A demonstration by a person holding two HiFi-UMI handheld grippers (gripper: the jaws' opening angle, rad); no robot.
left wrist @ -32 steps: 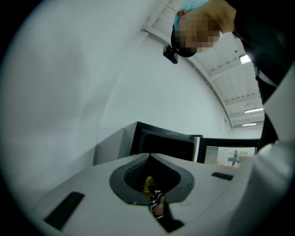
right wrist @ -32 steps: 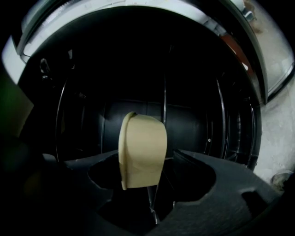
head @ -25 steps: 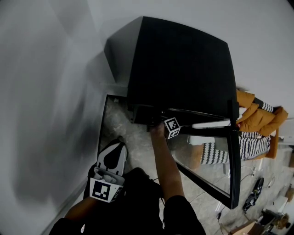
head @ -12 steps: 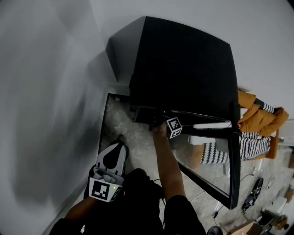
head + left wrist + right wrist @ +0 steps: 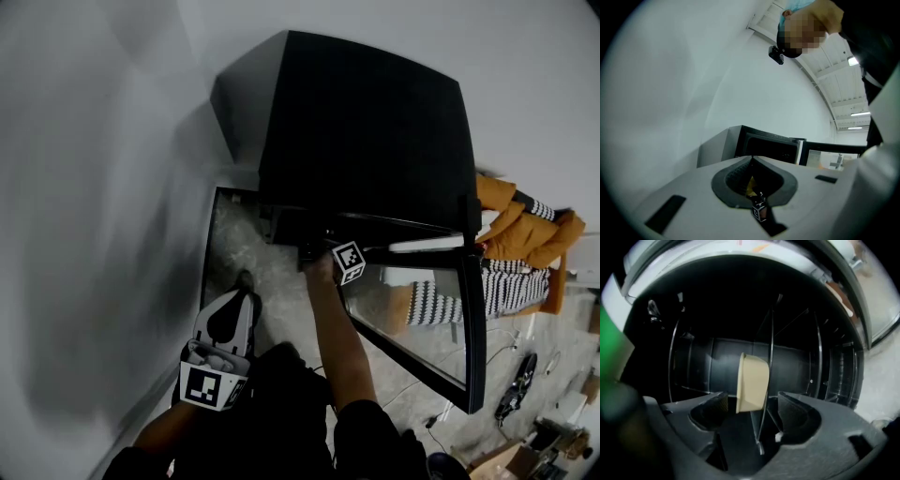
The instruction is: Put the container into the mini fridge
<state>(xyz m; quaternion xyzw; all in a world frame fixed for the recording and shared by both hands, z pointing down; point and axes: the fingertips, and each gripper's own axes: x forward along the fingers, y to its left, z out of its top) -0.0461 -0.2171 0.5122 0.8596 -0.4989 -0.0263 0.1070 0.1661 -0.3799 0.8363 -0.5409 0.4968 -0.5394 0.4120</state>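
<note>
A beige container (image 5: 752,383) stands on a wire shelf (image 5: 771,343) inside the black mini fridge (image 5: 375,131). My right gripper (image 5: 752,405) is open just in front of it, one jaw on each side, with a gap to both. From the head view only its marker cube (image 5: 349,261) shows at the fridge mouth, beside the open glass door (image 5: 412,309). My left gripper (image 5: 242,286) hangs low near the person's body, shut and empty, pointing toward the fridge (image 5: 768,145).
A grey wall (image 5: 94,234) runs close on the left of the fridge. An orange jacket and striped cloth (image 5: 525,230) lie beyond the door on the right. Cables (image 5: 516,398) trail on the floor at lower right. A blurred green object (image 5: 611,343) sits at the left edge of the right gripper view.
</note>
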